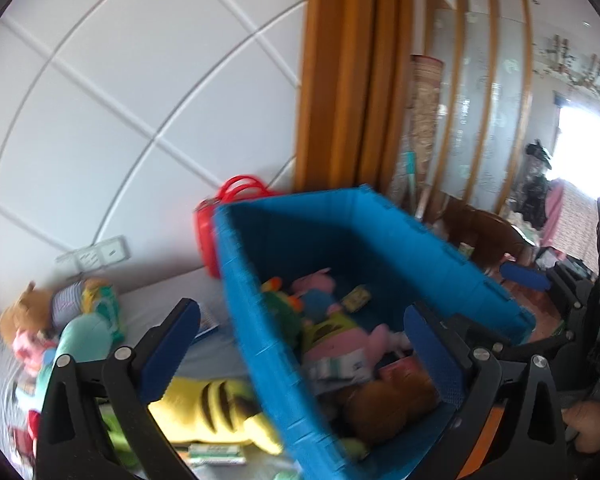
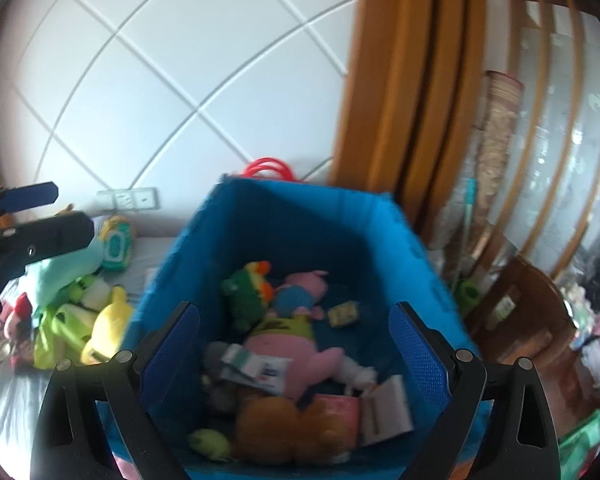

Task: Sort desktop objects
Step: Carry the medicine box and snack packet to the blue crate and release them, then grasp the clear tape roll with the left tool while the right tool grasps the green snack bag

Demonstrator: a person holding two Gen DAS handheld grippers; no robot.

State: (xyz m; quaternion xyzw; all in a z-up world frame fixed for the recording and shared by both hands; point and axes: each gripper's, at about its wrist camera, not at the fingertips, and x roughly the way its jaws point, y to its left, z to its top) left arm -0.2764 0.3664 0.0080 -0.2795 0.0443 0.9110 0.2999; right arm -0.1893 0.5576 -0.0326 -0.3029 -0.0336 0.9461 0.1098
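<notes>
A blue storage crate (image 1: 400, 236) (image 2: 300, 216) holds several plush toys, among them a pink plush (image 2: 296, 352), a green plush (image 2: 246, 292) and a brown plush (image 2: 276, 428), plus small boxes. My left gripper (image 1: 300, 332) is open and empty, straddling the crate's left wall. My right gripper (image 2: 296, 332) is open and empty above the crate's inside. A yellow striped plush (image 1: 208, 404) (image 2: 110, 328) lies on the grey table (image 1: 204, 356) left of the crate. The left gripper also shows in the right wrist view (image 2: 40, 216), open.
More plush toys (image 1: 72, 320) (image 2: 60, 300) are piled at the table's left. A red basket (image 1: 208, 232) stands behind the crate against the white tiled wall. A small green-white box (image 1: 216, 454) lies by the yellow plush. A wooden chair (image 2: 520, 312) stands on the right.
</notes>
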